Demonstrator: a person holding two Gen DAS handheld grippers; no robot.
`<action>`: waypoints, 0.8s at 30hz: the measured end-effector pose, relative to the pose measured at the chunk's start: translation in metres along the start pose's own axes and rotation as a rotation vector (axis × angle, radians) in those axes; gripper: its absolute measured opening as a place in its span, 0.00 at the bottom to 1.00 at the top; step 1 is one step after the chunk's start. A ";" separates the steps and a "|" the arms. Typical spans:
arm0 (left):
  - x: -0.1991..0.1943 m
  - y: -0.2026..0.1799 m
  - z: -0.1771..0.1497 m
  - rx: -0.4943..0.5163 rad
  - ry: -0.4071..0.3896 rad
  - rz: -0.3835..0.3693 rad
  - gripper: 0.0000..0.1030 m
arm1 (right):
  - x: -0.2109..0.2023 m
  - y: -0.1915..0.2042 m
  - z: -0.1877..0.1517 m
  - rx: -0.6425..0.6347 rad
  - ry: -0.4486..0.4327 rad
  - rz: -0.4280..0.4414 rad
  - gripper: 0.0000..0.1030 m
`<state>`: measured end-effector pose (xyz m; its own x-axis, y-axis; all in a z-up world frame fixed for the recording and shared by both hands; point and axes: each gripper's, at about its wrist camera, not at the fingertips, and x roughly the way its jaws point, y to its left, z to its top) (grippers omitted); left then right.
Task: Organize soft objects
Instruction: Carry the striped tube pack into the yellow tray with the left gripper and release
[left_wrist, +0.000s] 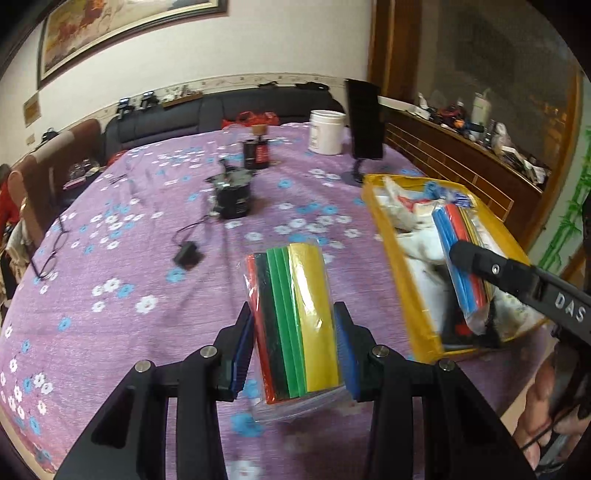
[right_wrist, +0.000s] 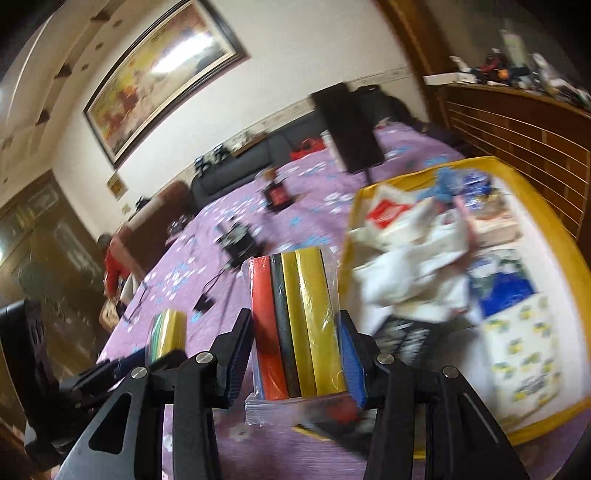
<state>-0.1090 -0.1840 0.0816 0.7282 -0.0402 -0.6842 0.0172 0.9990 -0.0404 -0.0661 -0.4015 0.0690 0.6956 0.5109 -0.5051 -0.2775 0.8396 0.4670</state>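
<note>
Over the purple flowered tabletop (left_wrist: 110, 258), each of your jaws grips a clear-wrapped pack of coloured foam strips (left_wrist: 295, 317) lengthwise, and your right gripper (right_wrist: 295, 354) is nearer the yellow-rimmed tray (right_wrist: 576, 266).

Bench (left_wrist: 110, 332), covered in a purple cloth printed with white and blue flowers. On it:
- white jar (left_wrist: 327, 132), far side
- black panel on a stand (left_wrist: 364, 122), just right of the jar
- black-and-red box (left_wrist: 256, 153), upright
- black device (left_wrist: 232, 194) with a trailing cable and a small black block (left_wrist: 188, 254)
- spectacles (left_wrist: 50, 254), left edge

Beyond: black sofa (left_wrist: 166, 118); framed painting (left_wrist: 110, 33) on the wall; cluttered wooden sideboard (left_wrist: 480, 158), right.
</note>
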 end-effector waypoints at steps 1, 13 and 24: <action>-0.001 -0.008 0.004 0.007 -0.001 -0.015 0.39 | -0.005 -0.008 0.003 0.017 -0.009 -0.006 0.47; 0.018 -0.110 0.039 0.096 0.033 -0.218 0.39 | -0.056 -0.085 0.045 0.107 -0.050 -0.153 0.47; 0.077 -0.170 0.054 0.118 0.143 -0.306 0.39 | -0.027 -0.132 0.076 0.152 0.053 -0.206 0.47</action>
<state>-0.0186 -0.3564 0.0756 0.5740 -0.3316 -0.7487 0.3051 0.9351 -0.1802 0.0022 -0.5401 0.0760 0.6906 0.3443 -0.6360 -0.0281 0.8915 0.4522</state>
